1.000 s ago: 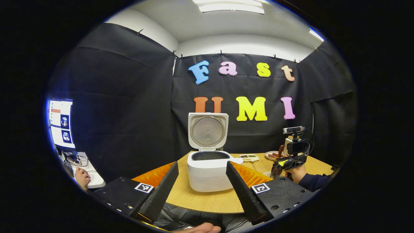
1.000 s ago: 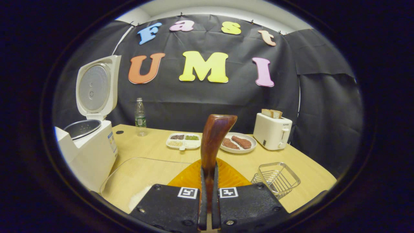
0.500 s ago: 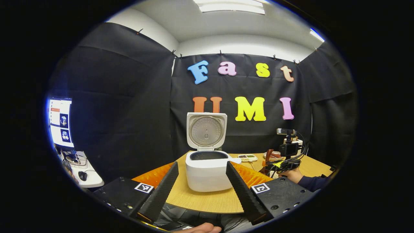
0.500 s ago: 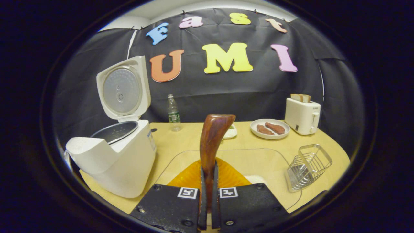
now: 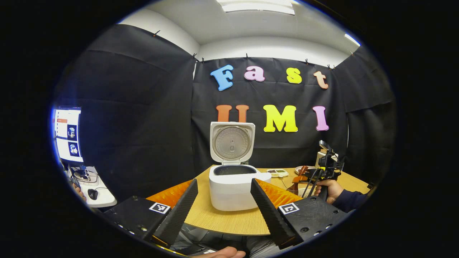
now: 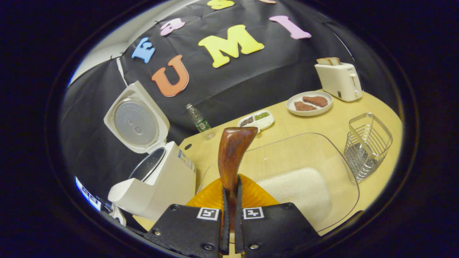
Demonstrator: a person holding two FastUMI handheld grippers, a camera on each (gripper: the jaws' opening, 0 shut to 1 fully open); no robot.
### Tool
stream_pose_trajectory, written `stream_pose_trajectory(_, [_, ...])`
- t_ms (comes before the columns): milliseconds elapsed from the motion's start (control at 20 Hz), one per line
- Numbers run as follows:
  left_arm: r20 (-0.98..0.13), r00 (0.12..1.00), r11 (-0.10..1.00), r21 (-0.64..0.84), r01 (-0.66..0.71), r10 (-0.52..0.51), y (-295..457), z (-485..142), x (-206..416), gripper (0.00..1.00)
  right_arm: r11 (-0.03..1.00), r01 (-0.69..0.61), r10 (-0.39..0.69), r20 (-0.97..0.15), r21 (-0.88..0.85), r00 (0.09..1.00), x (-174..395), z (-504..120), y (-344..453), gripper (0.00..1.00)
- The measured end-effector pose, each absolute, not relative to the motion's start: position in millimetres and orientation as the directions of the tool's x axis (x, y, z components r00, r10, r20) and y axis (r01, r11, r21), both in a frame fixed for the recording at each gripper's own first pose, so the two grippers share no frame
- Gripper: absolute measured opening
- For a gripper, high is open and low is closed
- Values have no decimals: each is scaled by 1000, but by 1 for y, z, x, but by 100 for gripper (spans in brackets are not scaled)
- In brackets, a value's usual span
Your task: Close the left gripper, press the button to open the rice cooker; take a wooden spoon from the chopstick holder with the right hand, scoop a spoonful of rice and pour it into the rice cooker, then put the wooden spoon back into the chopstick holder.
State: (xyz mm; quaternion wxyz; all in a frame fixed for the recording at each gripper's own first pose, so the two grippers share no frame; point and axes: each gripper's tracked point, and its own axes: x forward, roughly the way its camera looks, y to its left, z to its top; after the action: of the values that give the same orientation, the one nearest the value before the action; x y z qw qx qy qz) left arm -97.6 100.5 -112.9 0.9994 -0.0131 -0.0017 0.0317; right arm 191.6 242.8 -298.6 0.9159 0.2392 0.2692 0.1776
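While clamped upright in right gripper point(image 6: 229, 229), wooden spoon point(image 6: 232, 154), rice cooker point(image 6: 157, 179) leftward

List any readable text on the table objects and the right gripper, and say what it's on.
None legible.
Bottle label: blurred.
Rice cooker side sticker: too small to read.
Toaster: any marking too small to read.
Square markers on the right gripper: coded patterns, no words.

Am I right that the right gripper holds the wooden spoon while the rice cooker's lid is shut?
Not quite: the rice cooker has its lid standing open, as the left gripper view shows. The right gripper does hold the wooden spoon.
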Motion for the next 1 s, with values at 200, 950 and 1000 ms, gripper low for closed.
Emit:
stream_pose_trajectory(200, [-3, 998, 997, -18, -70, 70, 104, -117, -96, 94, 735, -145, 483, -360, 663, 799, 200, -285, 224, 11])
stream_pose_trajectory(950, [-25, 1000, 1000, -8, -9, 9, 81, -124, -89, 94, 286, -48, 427, -82, 957, 901, 201, -228, 124, 10])
stream_pose_trajectory(1000, [-23, 1000, 1000, -8, -5, 4, 80, -123, -89, 94, 282, -49, 432, -81, 958, 898, 200, -225, 125, 10])
